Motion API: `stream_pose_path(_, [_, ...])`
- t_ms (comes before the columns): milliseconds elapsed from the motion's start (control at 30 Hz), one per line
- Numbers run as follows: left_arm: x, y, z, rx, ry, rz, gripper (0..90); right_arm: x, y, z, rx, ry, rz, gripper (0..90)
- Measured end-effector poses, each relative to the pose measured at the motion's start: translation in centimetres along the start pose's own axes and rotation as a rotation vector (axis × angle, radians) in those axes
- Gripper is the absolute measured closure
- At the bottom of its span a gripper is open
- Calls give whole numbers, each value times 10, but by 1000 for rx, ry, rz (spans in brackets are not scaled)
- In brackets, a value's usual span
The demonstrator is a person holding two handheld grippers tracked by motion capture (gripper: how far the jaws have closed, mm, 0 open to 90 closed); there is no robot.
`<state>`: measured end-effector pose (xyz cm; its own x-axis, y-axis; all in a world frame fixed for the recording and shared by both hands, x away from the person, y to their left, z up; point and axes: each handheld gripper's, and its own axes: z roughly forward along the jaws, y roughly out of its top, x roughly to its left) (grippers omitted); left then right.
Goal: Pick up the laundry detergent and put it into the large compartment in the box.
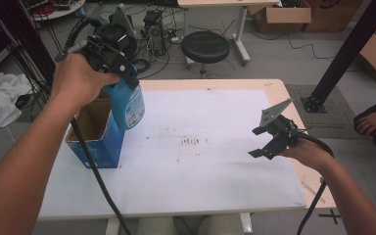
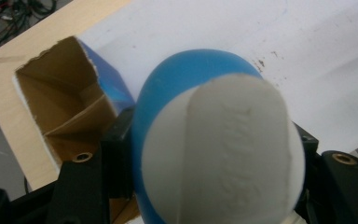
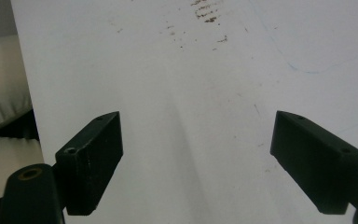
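Observation:
My left gripper (image 1: 120,78) is shut on a blue bottle (image 1: 128,105) with a white cap, held in the air just right of an open blue cardboard box (image 1: 98,134). In the left gripper view the bottle's white cap (image 2: 223,158) sits close between the jaws, and the box's brown inside (image 2: 60,107) lies below and to the left. My right gripper (image 1: 260,142) hovers open over the right part of the white table sheet, holding nothing; its two black fingers (image 3: 91,158) stand wide apart above bare sheet.
A white sheet (image 1: 215,166) covers the wooden table, with brown smudges (image 1: 193,142) near the middle. Behind the table stand a black stool (image 1: 205,46) and cardboard boxes (image 1: 281,17). A person's foot (image 1: 372,122) rests at the right edge.

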<state>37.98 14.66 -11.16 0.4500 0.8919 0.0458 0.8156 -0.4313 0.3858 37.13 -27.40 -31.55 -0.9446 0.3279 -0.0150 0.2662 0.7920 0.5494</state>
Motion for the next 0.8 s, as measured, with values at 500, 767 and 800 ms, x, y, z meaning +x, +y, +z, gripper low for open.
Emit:
stream_pose_path(500, [34, -6, -21, 12, 72, -187, 381, -3, 3, -1, 2, -5, -7, 166])
stream_pose_path(767, [56, -17, -24, 1, 104, -293, 381, -2, 5, 3, 2, 3, -18, 166])
stream_pose_path(800, [59, -18, -24, 3, 107, -305, 381, -2, 4, 3, 0, 2, -16, 166])
